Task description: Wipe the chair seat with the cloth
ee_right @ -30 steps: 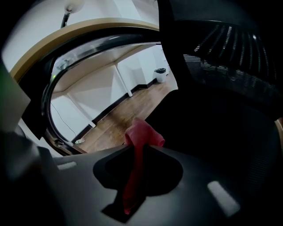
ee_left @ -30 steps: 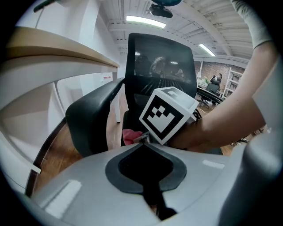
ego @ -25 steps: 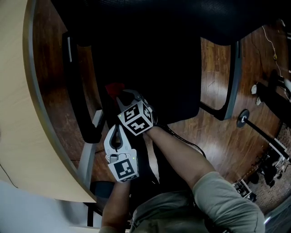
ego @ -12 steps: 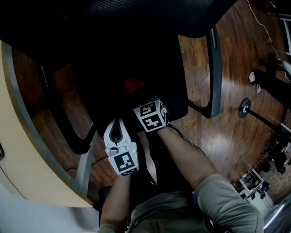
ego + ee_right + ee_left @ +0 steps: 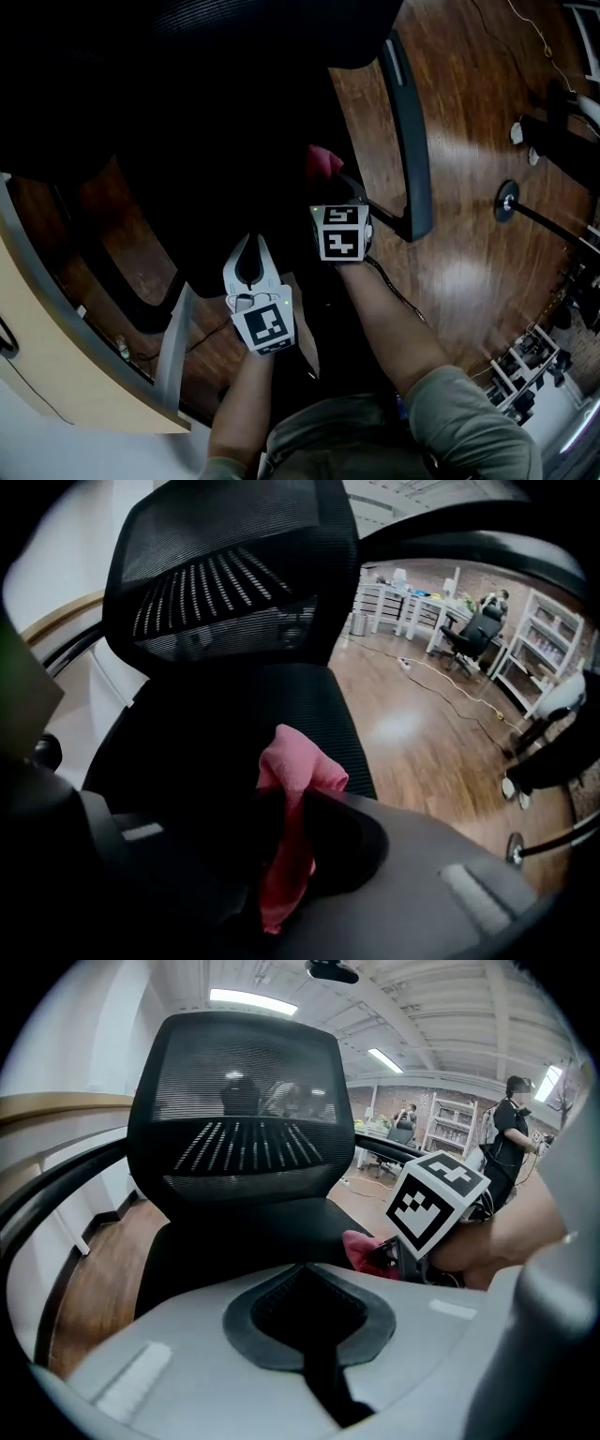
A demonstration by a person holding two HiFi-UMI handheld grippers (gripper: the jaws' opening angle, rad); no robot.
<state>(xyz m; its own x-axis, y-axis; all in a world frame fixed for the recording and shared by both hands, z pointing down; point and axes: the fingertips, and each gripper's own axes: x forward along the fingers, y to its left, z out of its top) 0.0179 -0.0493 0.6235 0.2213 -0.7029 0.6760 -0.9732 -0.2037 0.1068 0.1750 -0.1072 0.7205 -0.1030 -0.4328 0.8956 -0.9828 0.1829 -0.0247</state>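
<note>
Pinching the pink cloth (image 5: 298,771) in my right gripper (image 5: 286,832), I have it at the right side of the black chair seat (image 5: 211,728) — the jaws are clamped on a fold, with a bunch sticking out past the tips and the rest trailing back between them. In the head view the cloth sits close to the armrest (image 5: 410,141), beside the wooden floor (image 5: 469,234). My left gripper (image 5: 305,1279) is pressed together on nothing — it hovers near the seat's front edge, just beside the right one, facing the mesh backrest (image 5: 244,1101).
</note>
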